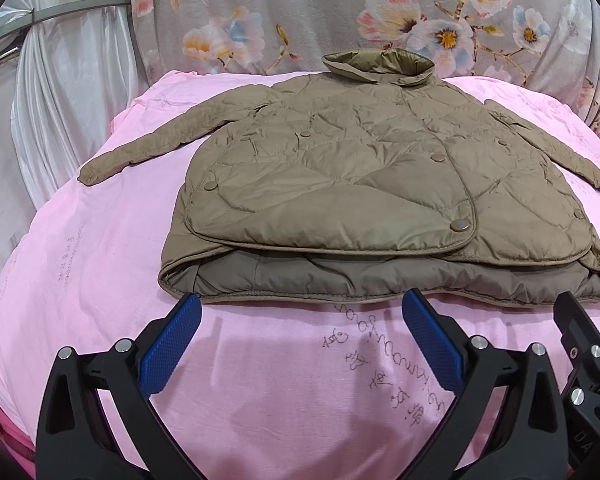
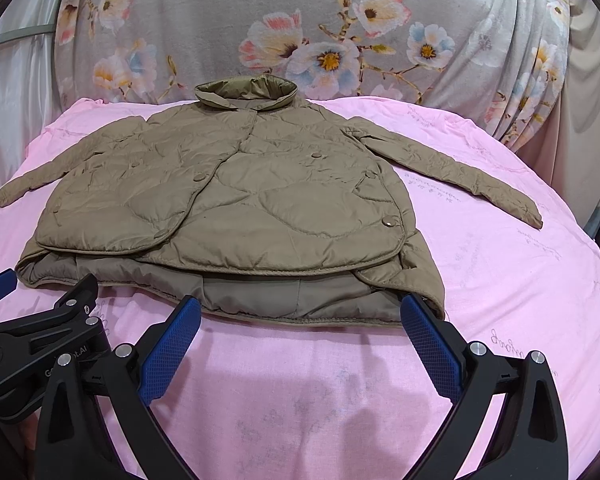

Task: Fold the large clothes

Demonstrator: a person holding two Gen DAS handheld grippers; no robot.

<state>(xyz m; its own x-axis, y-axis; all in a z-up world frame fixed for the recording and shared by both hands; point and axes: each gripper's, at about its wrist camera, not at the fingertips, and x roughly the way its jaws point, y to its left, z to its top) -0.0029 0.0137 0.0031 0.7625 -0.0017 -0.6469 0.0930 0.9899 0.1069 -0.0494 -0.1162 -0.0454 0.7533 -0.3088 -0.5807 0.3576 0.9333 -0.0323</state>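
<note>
A tan quilted jacket (image 1: 360, 176) lies flat on a pink sheet (image 1: 100, 264), collar at the far side, front flaps overlapped, both sleeves spread outward. It also shows in the right wrist view (image 2: 240, 208). My left gripper (image 1: 300, 300) is open and empty, its blue fingertips just in front of the jacket's near hem. My right gripper (image 2: 300, 304) is open and empty at the hem's right part. The left gripper's body appears at the left of the right wrist view (image 2: 40, 340), and the right gripper's body at the right edge of the left wrist view (image 1: 584, 344).
The pink sheet (image 2: 500, 280) covers a rounded surface with handwriting on it. A grey floral cloth (image 1: 340, 12) hangs behind the jacket. White draped fabric (image 1: 60, 100) hangs at the far left.
</note>
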